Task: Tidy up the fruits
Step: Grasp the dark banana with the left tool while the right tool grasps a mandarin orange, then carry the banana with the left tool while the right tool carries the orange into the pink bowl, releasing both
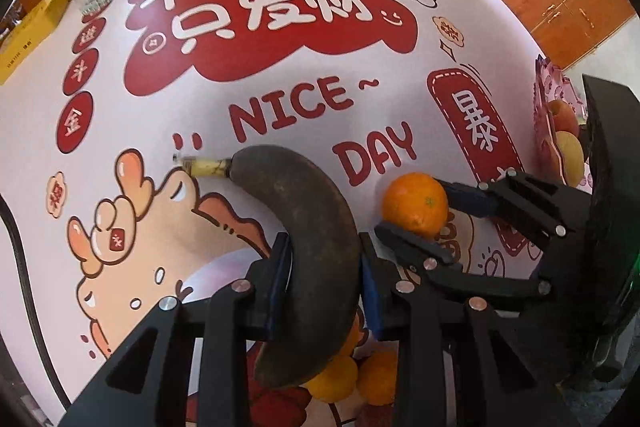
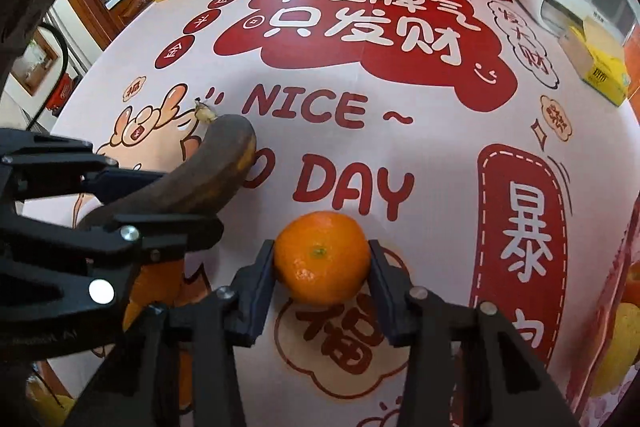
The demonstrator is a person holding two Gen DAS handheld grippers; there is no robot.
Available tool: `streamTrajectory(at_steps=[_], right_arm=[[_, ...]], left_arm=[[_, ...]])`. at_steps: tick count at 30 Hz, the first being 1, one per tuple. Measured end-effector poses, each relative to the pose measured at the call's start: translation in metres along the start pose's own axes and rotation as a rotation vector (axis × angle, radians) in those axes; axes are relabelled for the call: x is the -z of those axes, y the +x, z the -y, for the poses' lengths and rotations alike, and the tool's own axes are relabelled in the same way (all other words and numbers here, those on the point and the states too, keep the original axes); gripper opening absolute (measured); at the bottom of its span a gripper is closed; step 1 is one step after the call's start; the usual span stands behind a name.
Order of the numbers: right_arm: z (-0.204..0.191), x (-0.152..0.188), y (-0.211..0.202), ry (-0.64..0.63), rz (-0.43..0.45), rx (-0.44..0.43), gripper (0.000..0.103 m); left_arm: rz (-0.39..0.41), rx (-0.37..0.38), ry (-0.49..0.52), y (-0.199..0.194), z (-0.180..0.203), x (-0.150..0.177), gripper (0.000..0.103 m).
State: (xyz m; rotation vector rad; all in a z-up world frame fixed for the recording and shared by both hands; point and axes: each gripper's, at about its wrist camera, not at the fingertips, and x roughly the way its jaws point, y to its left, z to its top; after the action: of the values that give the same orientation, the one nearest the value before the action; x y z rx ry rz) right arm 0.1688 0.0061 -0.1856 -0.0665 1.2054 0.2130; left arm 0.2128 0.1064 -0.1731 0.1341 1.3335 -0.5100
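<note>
Left gripper (image 1: 324,279): closed on blackened banana (image 1: 304,227), lower centre. Right gripper (image 2: 320,267): clamped on mandarin (image 2: 322,257), centre. Soft banana is best squeezed lightly; pink fruit tray (image 1: 554,131), right edge, is approached level.

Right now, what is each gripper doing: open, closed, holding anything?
Left gripper: closed on the blackened banana, fingers against both its sides.
Right gripper: closed on the orange, fingers touching both its sides.

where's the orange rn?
The orange sits between the right gripper fingers, low centre in the right wrist view, just below the printed "DAY", right of the blackened banana held by the left gripper.
</note>
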Motion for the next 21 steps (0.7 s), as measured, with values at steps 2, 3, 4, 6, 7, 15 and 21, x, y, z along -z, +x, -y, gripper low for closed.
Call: streamTrajectory(at_steps=[2, 3, 4, 6, 7, 15, 21], right_arm=[[0.0, 0.002, -0.005, 0.007, 0.013, -0.006, 0.043], [0.0, 0.003, -0.008, 0.009, 0.021, -0.009, 0.043], [0.0, 0.004, -0.012, 0.01, 0.035, -0.01, 0.043], [0.001, 0.007, -0.022, 0.005, 0.063, -0.006, 0.043], [0.001, 0.008, -0.025, 0.003, 0.072, -0.005, 0.043], [0.011, 0.015, -0.051, 0.025, 0.119, -0.01, 0.043], [0.022, 0.027, -0.08, 0.053, 0.163, -0.013, 0.042]], left_arm=[[0.015, -0.012, -0.003, -0.004, 0.001, 0.0, 0.03], [0.022, -0.012, -0.005, -0.007, 0.002, 0.001, 0.03], [0.029, -0.013, -0.006, -0.01, 0.002, 0.002, 0.03], [0.046, -0.019, -0.003, -0.017, 0.005, 0.003, 0.03], [0.055, -0.021, 0.0, -0.021, 0.007, 0.004, 0.03], [0.115, -0.028, 0.034, -0.048, 0.029, 0.008, 0.03], [0.174, -0.025, 0.059, -0.077, 0.053, 0.011, 0.03]])
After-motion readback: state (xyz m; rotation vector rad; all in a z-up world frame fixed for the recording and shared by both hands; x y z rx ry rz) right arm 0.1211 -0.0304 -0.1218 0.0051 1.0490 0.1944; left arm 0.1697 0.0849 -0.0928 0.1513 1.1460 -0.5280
